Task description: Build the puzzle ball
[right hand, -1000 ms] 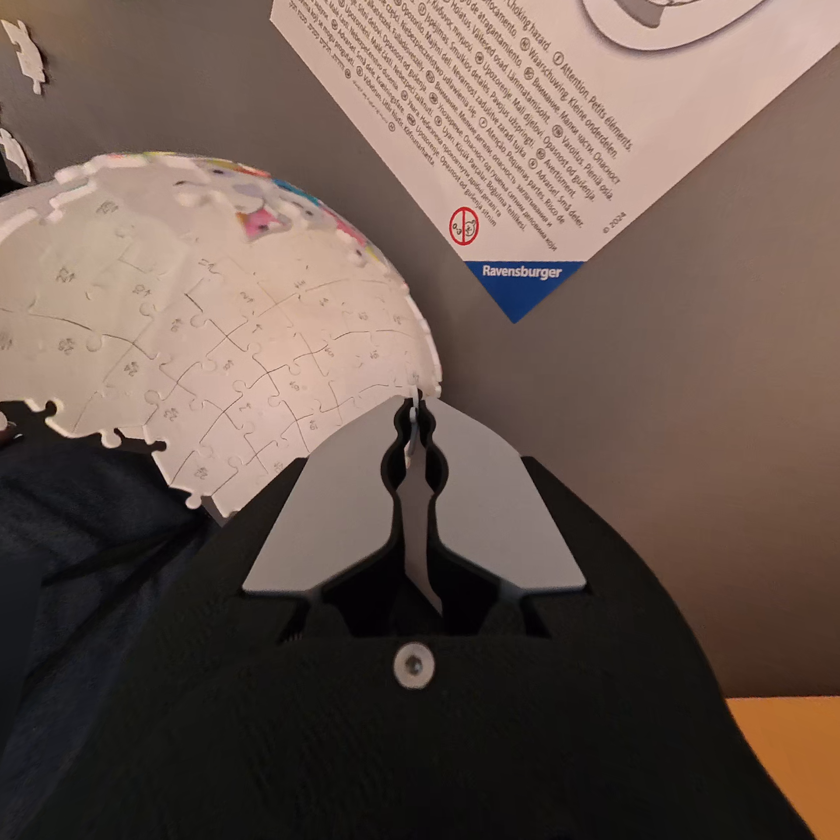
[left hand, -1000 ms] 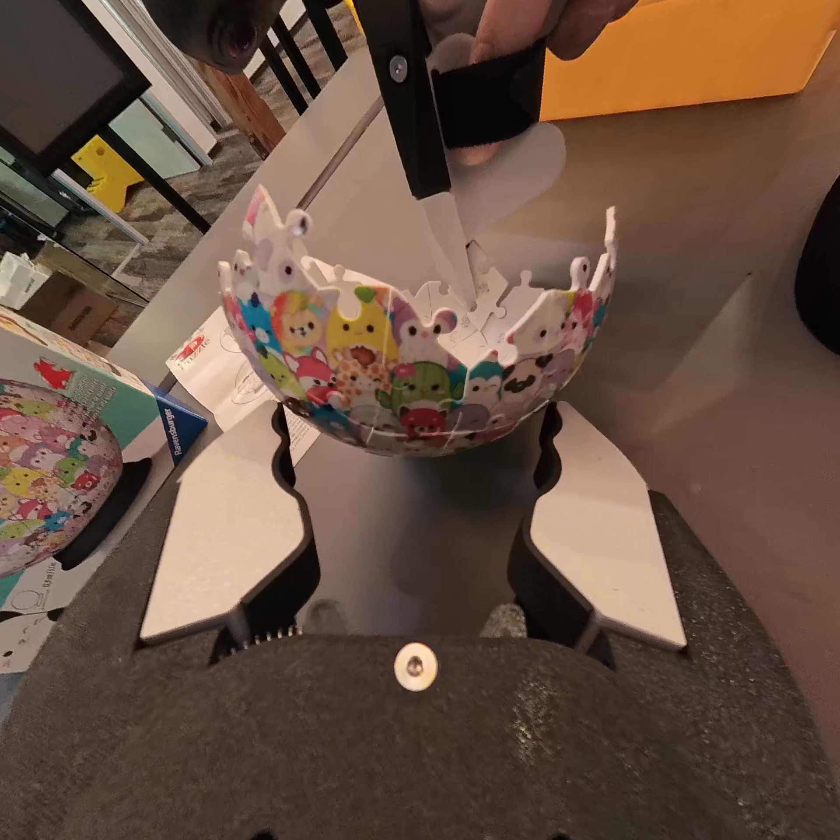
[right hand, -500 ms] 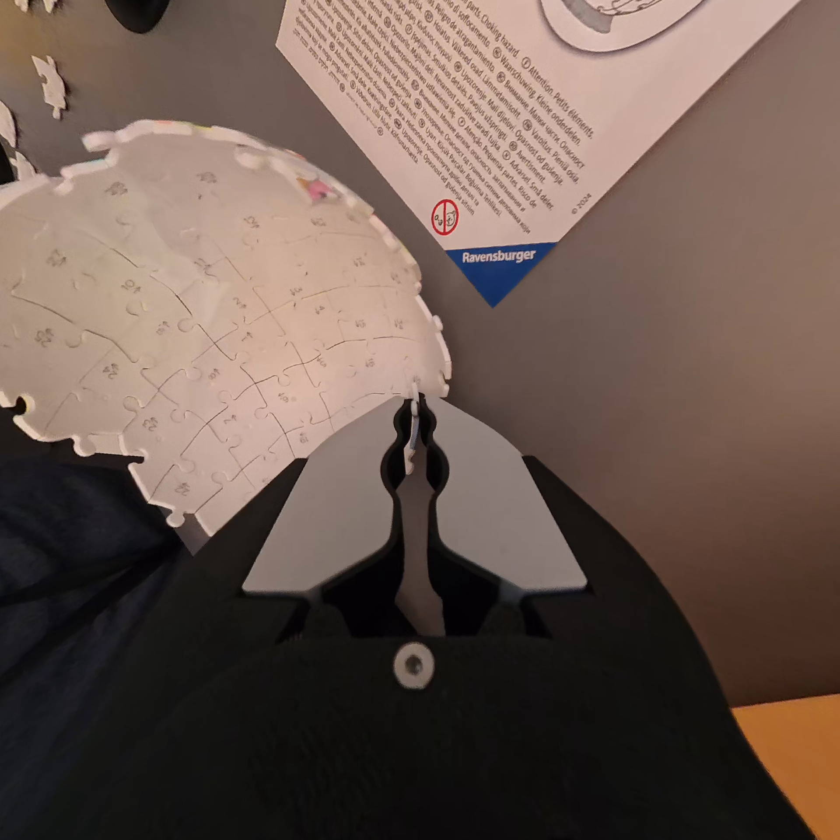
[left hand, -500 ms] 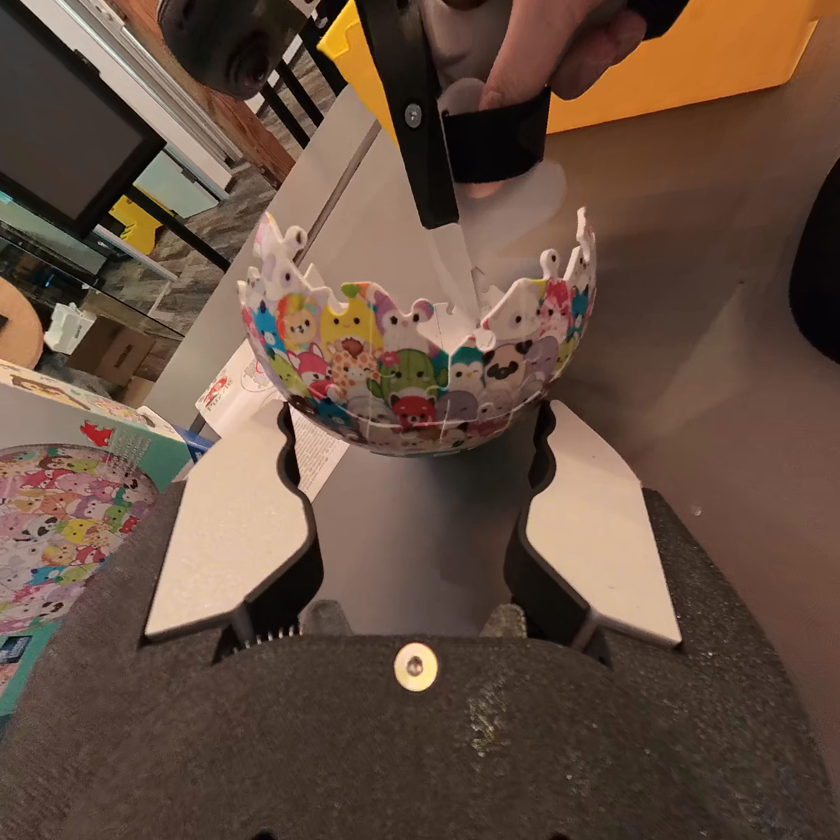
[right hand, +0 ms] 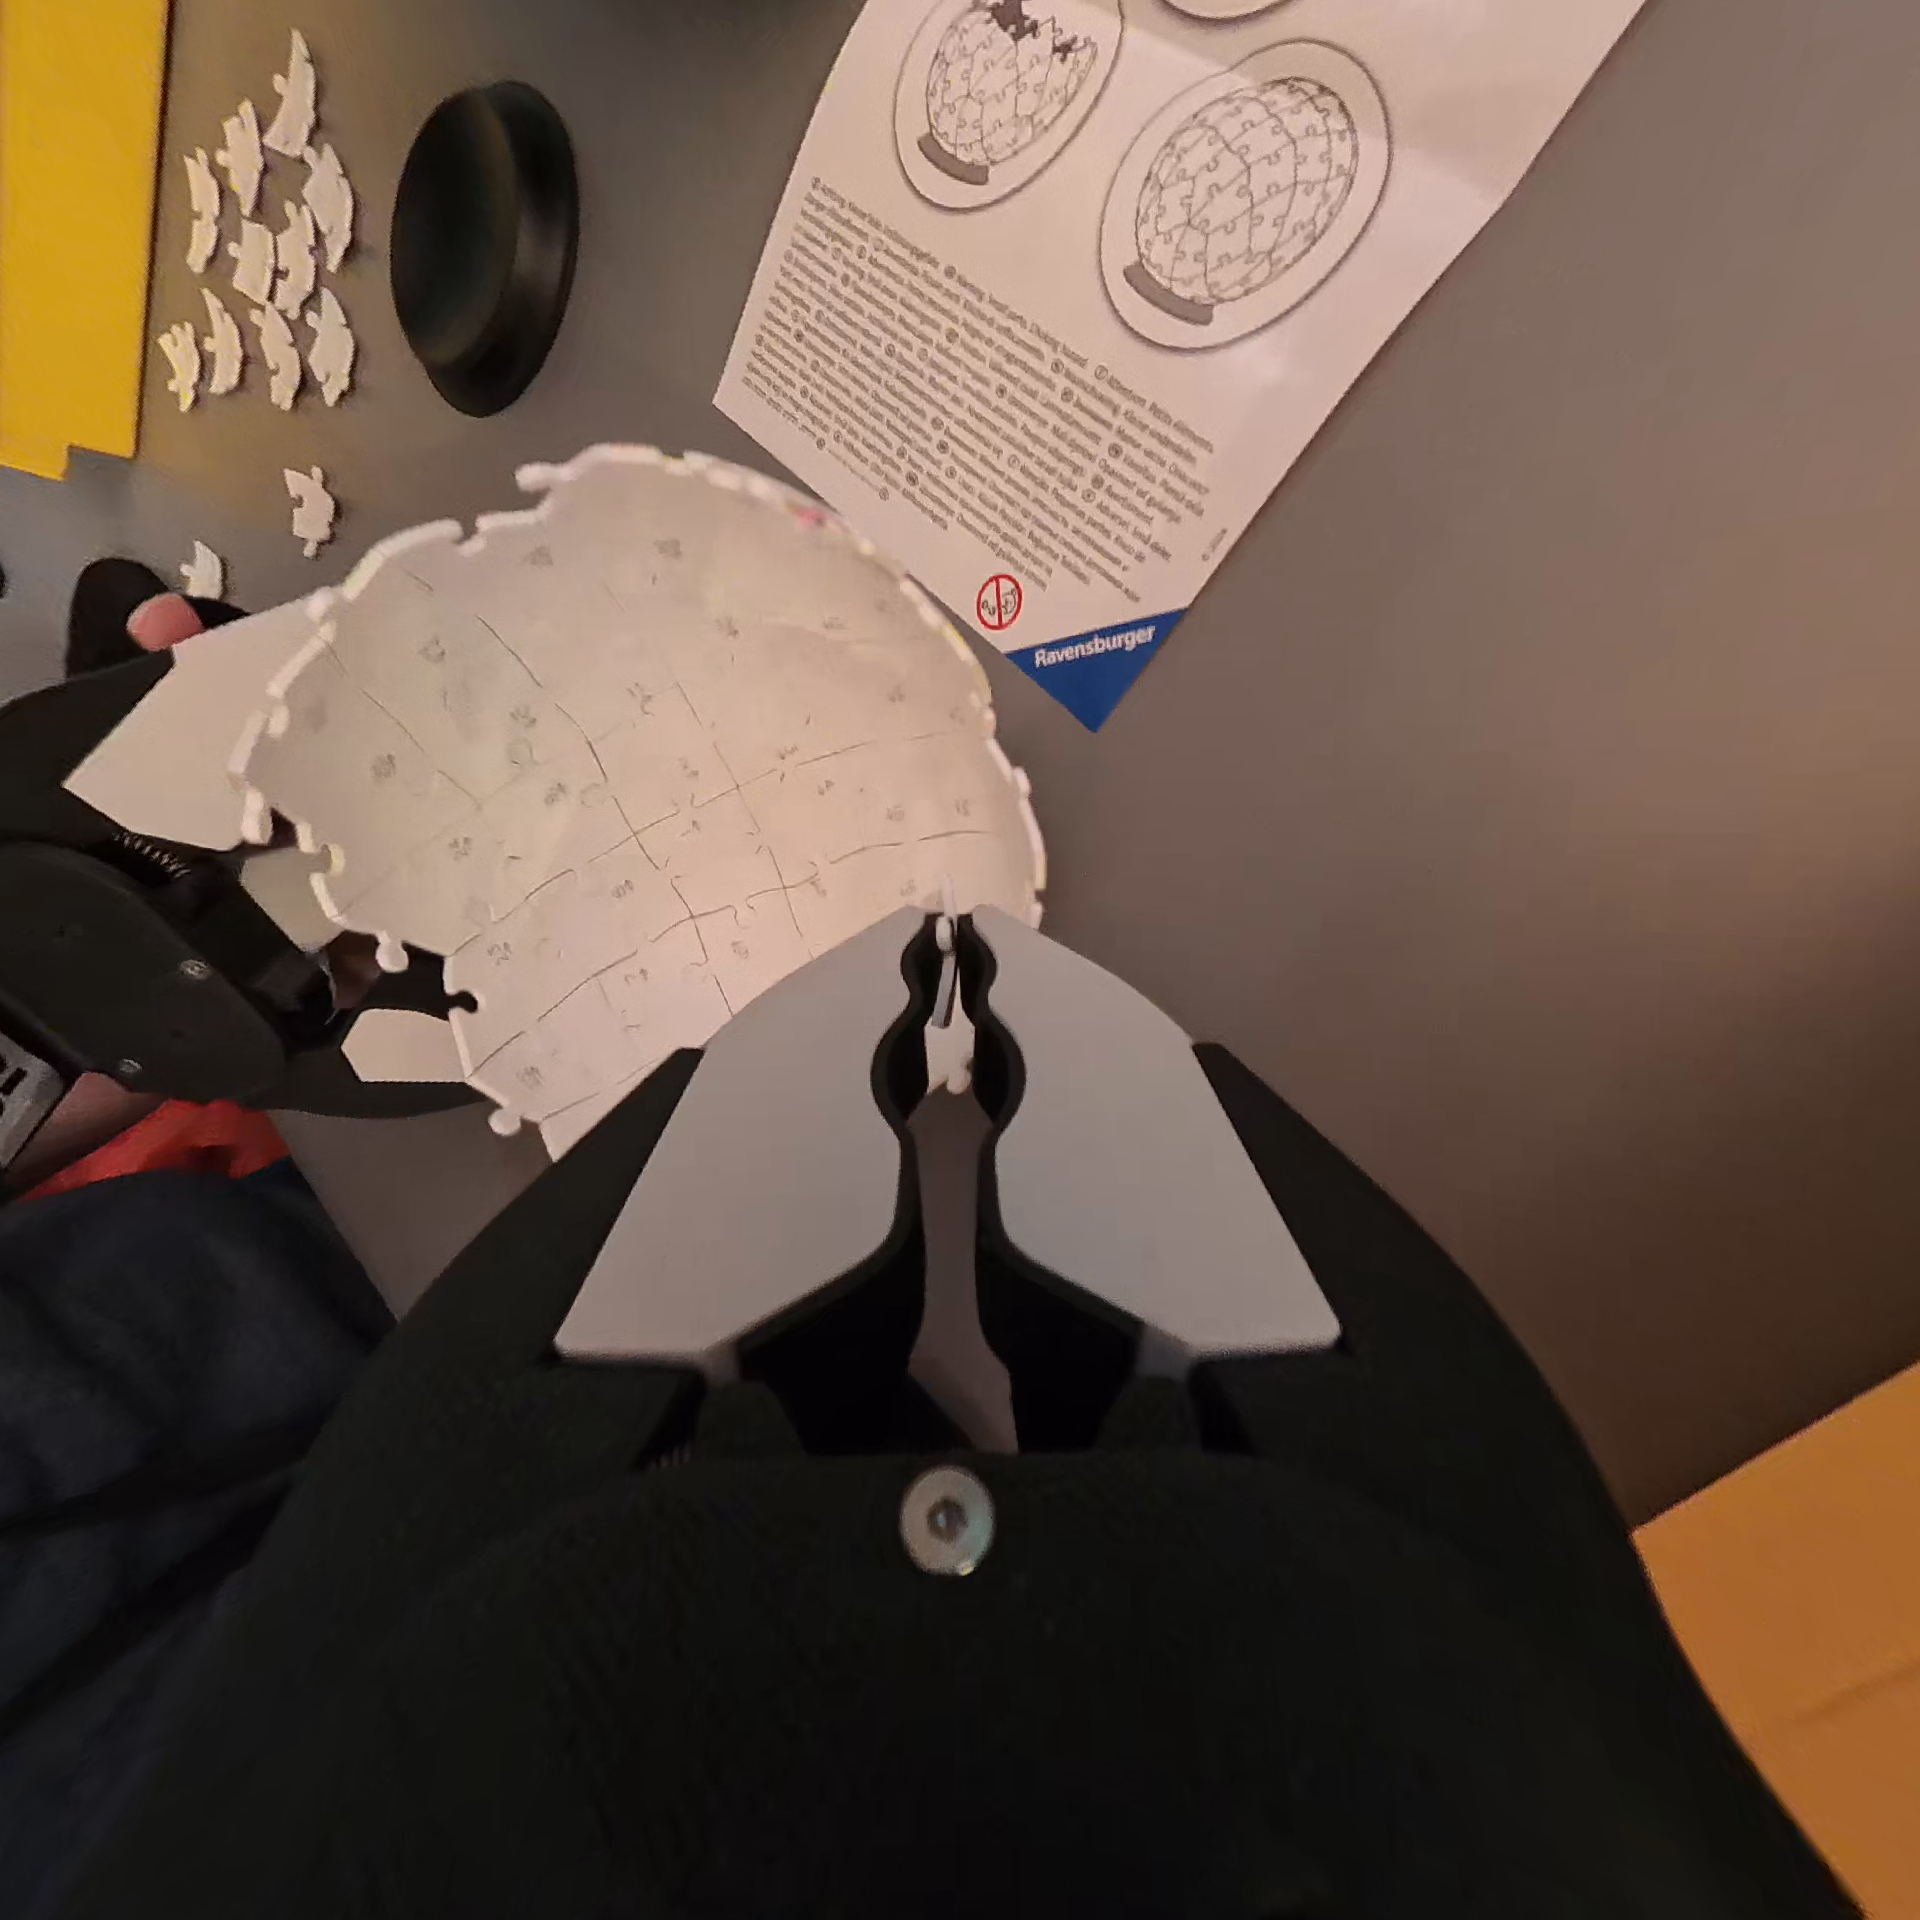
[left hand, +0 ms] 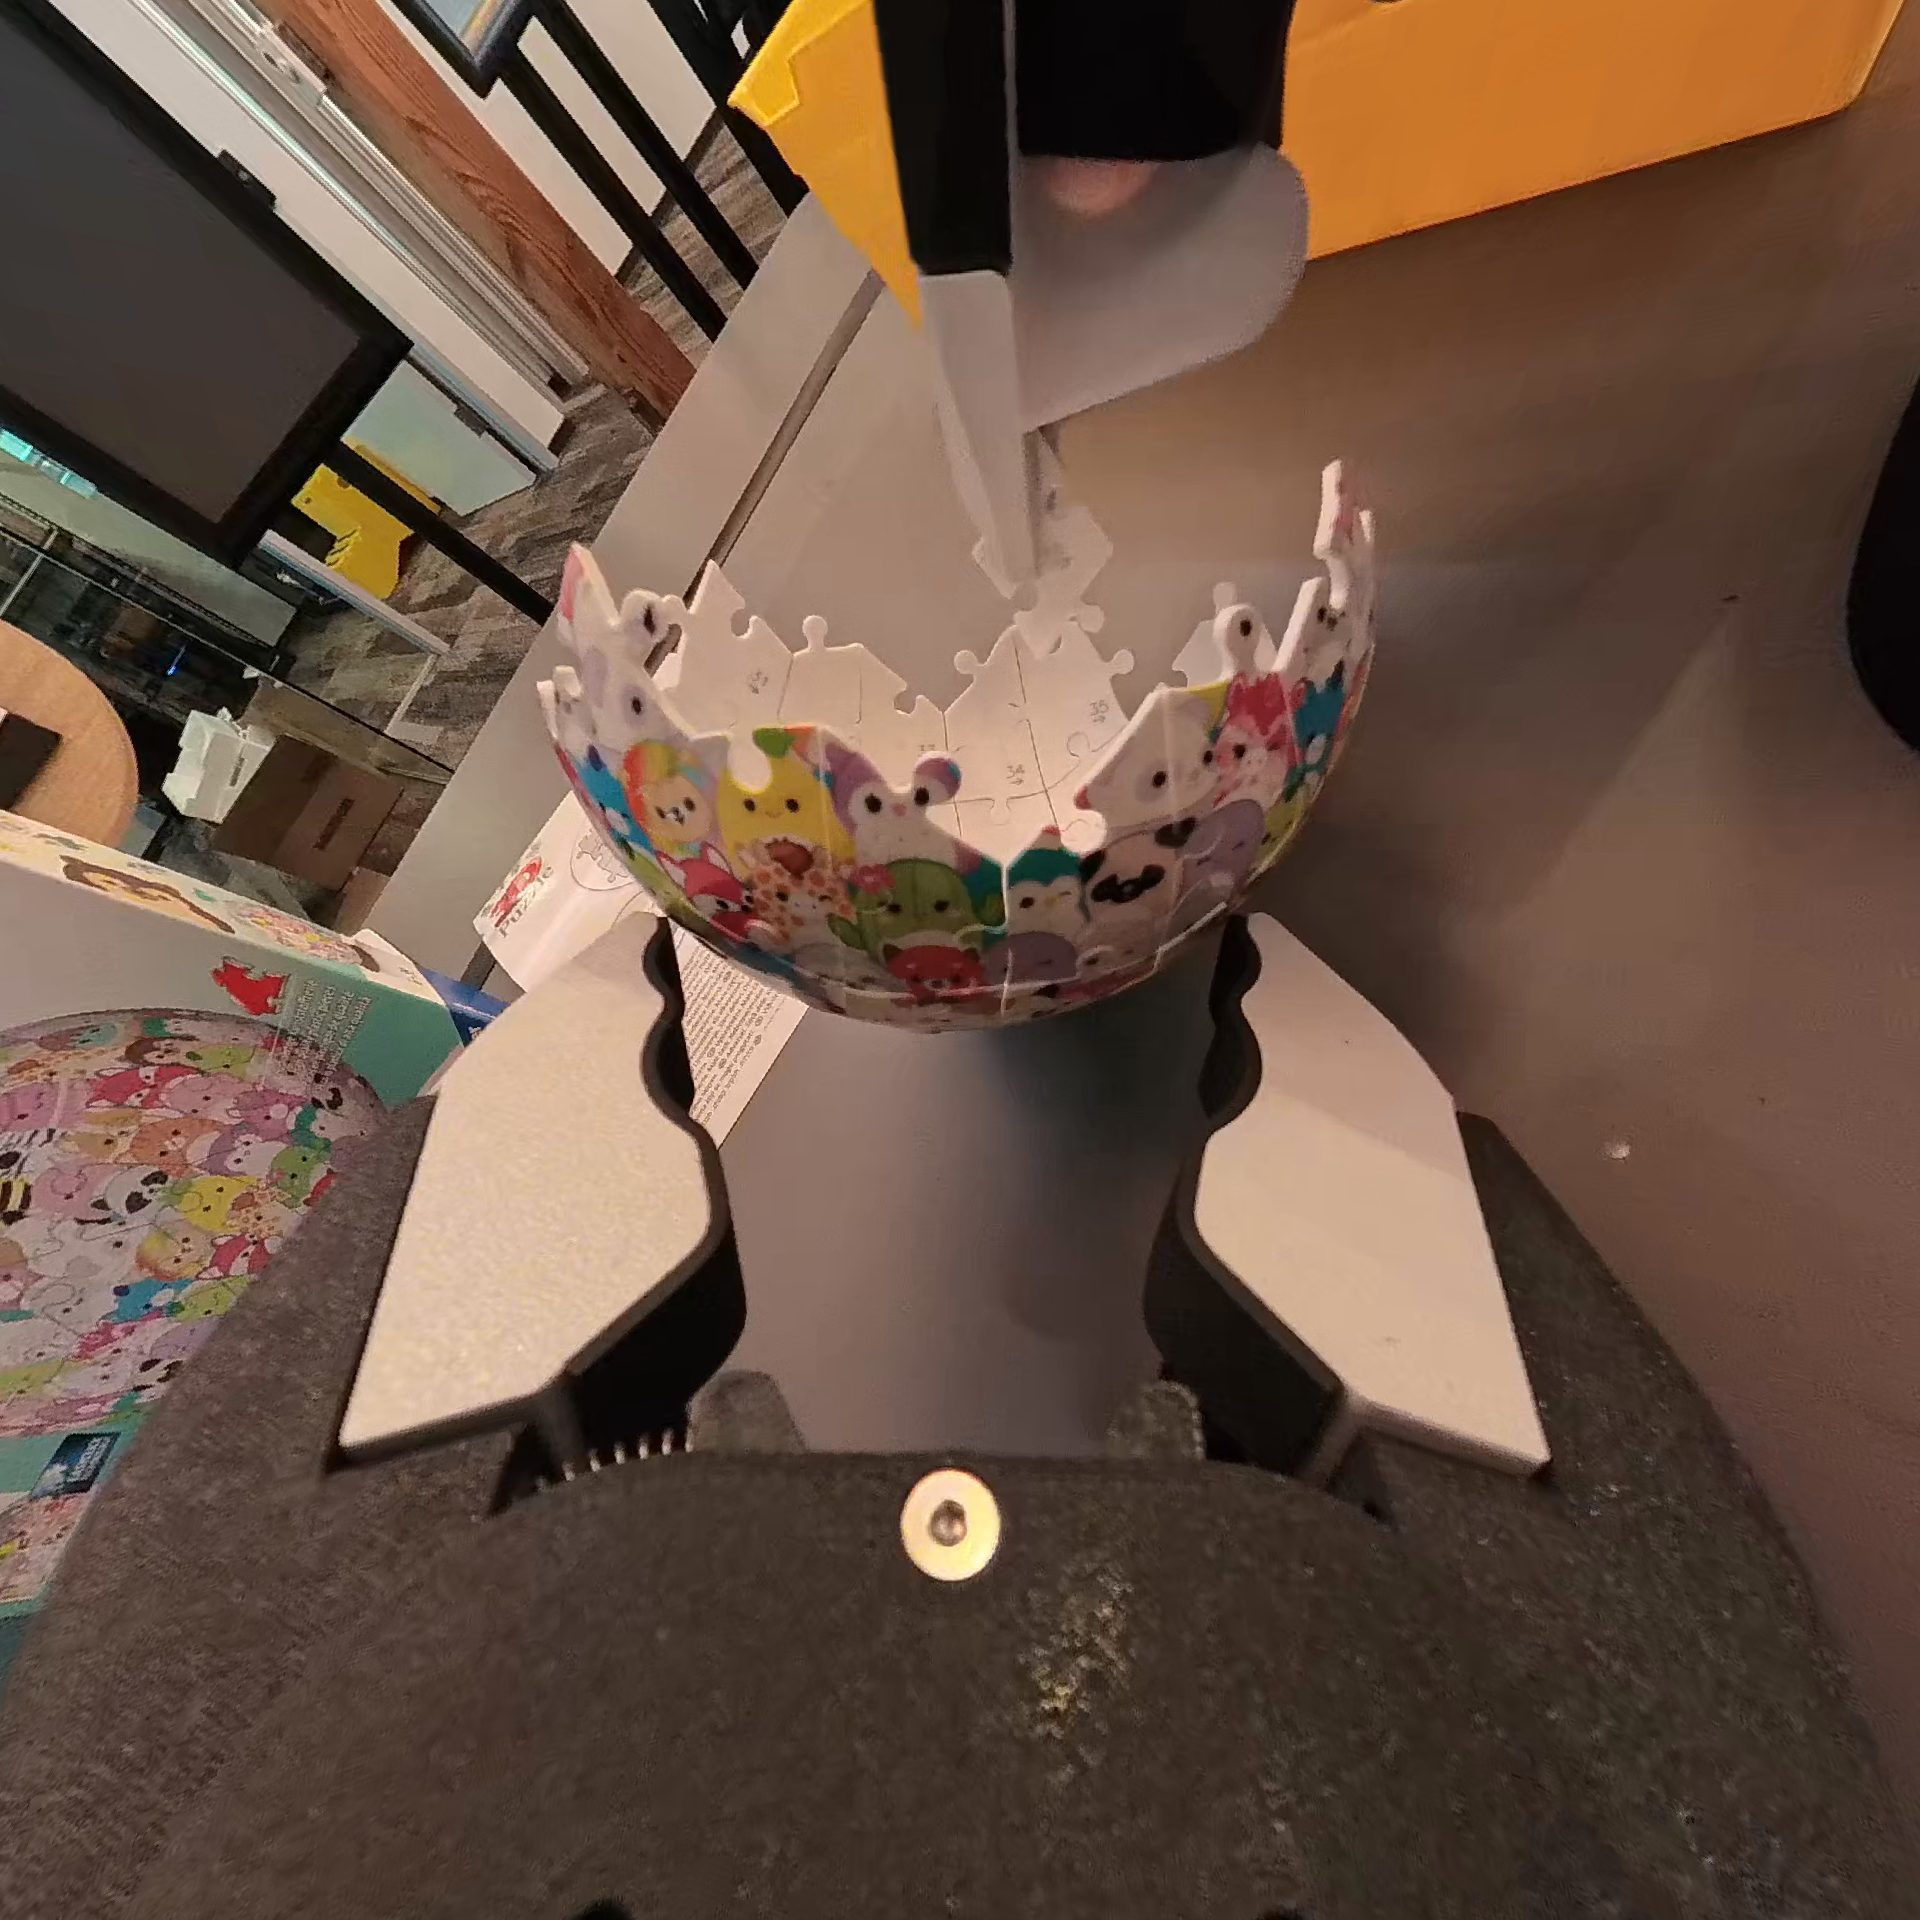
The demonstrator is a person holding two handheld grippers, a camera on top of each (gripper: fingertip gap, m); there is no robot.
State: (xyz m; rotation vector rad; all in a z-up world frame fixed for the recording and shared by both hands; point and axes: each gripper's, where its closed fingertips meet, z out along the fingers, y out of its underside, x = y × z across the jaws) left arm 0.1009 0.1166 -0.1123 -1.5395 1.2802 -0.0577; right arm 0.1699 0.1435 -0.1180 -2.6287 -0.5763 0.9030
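Puzzle ball (left hand: 966,831) higher, right hand-held gripper (right hand: 943,935) too

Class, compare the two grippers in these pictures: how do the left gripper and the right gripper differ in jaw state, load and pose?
The left gripper has its jaws spread wide and holds nothing; the right gripper is shut on a white puzzle piece. The left one sits beside the colourful half-built puzzle ball; the right one reaches down at its far rim. Both have pale flat fingers on dark bodies.
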